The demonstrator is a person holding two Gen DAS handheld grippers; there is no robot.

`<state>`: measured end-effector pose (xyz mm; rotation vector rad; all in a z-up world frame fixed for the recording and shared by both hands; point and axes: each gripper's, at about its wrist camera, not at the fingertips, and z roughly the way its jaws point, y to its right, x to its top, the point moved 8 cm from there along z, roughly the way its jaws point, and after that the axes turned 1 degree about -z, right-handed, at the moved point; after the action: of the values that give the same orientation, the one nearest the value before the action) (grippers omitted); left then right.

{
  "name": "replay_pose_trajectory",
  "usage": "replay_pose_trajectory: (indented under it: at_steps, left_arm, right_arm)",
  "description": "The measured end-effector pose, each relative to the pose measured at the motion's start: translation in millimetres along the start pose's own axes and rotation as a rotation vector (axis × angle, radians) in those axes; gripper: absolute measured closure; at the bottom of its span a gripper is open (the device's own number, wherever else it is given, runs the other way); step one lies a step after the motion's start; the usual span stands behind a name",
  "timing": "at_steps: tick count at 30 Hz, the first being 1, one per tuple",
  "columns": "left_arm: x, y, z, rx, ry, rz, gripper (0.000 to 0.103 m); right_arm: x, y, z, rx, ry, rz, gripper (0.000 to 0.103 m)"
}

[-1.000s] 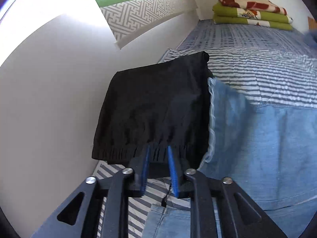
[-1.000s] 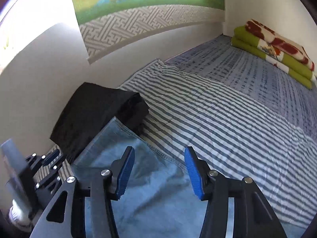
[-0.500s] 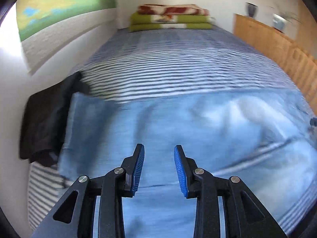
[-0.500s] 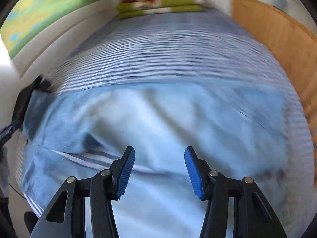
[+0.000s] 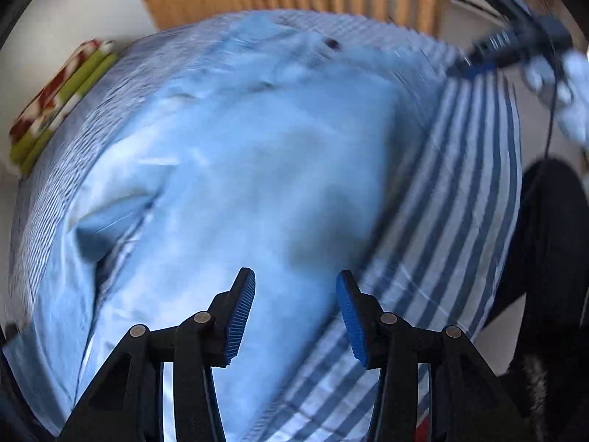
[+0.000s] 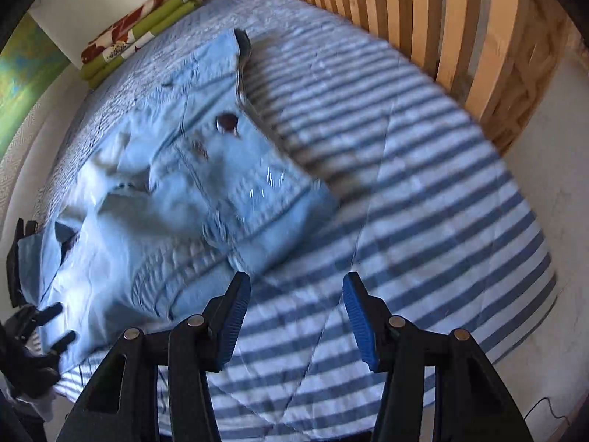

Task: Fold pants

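Light blue jeans (image 5: 239, 184) lie spread across the striped bed sheet (image 5: 460, 221), blurred by motion in the left wrist view. My left gripper (image 5: 294, 283) hovers over their near edge, its jaws opening with nothing between them. In the right wrist view the jeans (image 6: 165, 202) show their waistband and a dark button (image 6: 226, 122). My right gripper (image 6: 296, 283) stands open above bare sheet (image 6: 423, 202), just beside the jeans' waist corner, holding nothing. Each gripper also shows in the other's view: the right gripper (image 5: 475, 68) at top right, the left gripper (image 6: 36, 328) at lower left.
Folded black pants (image 6: 13, 258) lie at the bed's far left edge. Folded green and red blankets (image 6: 140, 25) sit at the far end. A wooden slatted rail (image 6: 460, 37) runs along the bed's right side. A person's dark leg (image 5: 552, 258) stands by the bed.
My left gripper let go of the folded black pants and widened. Both grippers swung across the bed from the wall side to the jeans' waist end.
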<state>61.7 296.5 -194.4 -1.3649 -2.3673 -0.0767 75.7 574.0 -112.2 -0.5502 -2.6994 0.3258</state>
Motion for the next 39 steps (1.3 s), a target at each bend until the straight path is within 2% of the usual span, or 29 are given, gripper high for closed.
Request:
replay_pose_trajectory:
  at_steps: [2,4,5,6,7,8,9,10,11,12,13,16,21,23,24,27,29,31,32,35,38,39]
  left_arm:
    - [-1,9,19,0.018,-0.027,0.023,0.053]
    - [1,8,35,0.08,-0.048,0.058,0.053]
    - [4,7,42,0.085,-0.053,0.058,0.053]
    - [7,6,44,0.069,-0.043,0.048,0.06]
    - [9,3,46,0.045,-0.05,0.034,0.077]
    - [13,-1,49,0.034,-0.059,0.02,0.085]
    - [13,-7,49,0.037,-0.066,0.014,0.098]
    - [15,-10,49,0.034,-0.072,0.004,0.1]
    - [17,-12,47,0.01,-0.074,-0.018,0.1]
    - [19,-15,41,-0.026,-0.069,-0.047,0.1]
    - [21,-19,33,-0.054,-0.057,-0.073,0.1]
    - [25,-25,7,-0.113,-0.027,-0.103,0.1]
    - [31,-23,-45,-0.213,0.016,-0.111,0.1]
    - [21,-10,-61,-0.242,0.007,-0.104,0.1]
    - [15,0,-53,-0.25,-0.023,-0.079,0.098]
    - [-3,16,-24,-0.267,-0.153,-0.043,0.08]
    - [-10,15,-26,-0.298,-0.172,-0.075,0.079]
    - [-9,2,-41,-0.316,-0.143,-0.104,0.079]
    - [-4,-11,-48,-0.306,-0.124,-0.119,0.079]
    - [20,-72,-61,-0.18,-0.06,-0.163,0.079]
    - [56,-147,-66,-0.075,0.004,-0.259,0.079]
    - [69,-173,-67,-0.055,0.026,-0.306,0.078]
  right_arm:
    - [-2,-6,9,0.03,-0.008,0.004,0.055]
    - [-1,-9,17,0.06,-0.009,0.013,0.055]
    - [1,-11,21,0.078,-0.01,0.024,0.055]
    - [3,-14,25,0.102,-0.013,0.033,0.054]
    - [6,-16,30,0.117,-0.016,0.045,0.054]
    - [9,-19,34,0.123,-0.015,0.054,0.054]
    - [11,-22,37,0.127,-0.006,0.057,0.054]
    - [15,-24,38,0.138,0.008,0.063,0.054]
    - [17,-27,39,0.152,0.01,0.071,0.054]
    - [20,-32,39,0.171,0.01,0.079,0.062]
    - [22,-36,40,0.18,0.005,0.081,0.082]
    - [29,-50,24,0.166,0.028,0.043,0.092]
    - [26,-62,-32,0.112,0.062,-0.047,0.094]
    - [20,-59,-48,0.077,0.074,-0.069,0.095]
    - [15,-55,-48,0.041,0.065,-0.066,0.095]
    - [1,-45,-18,-0.094,-0.023,-0.116,0.092]
    - [-7,-40,-9,-0.076,-0.095,-0.118,0.089]
    - [-3,-40,-26,-0.046,-0.055,-0.126,0.089]
    - [4,-42,-38,-0.032,-0.025,-0.137,0.089]
    - [44,-53,-73,0.016,0.076,-0.151,0.089]
    - [100,-73,-91,0.029,0.158,-0.164,0.087]
    - [123,-82,-91,0.021,0.184,-0.186,0.083]
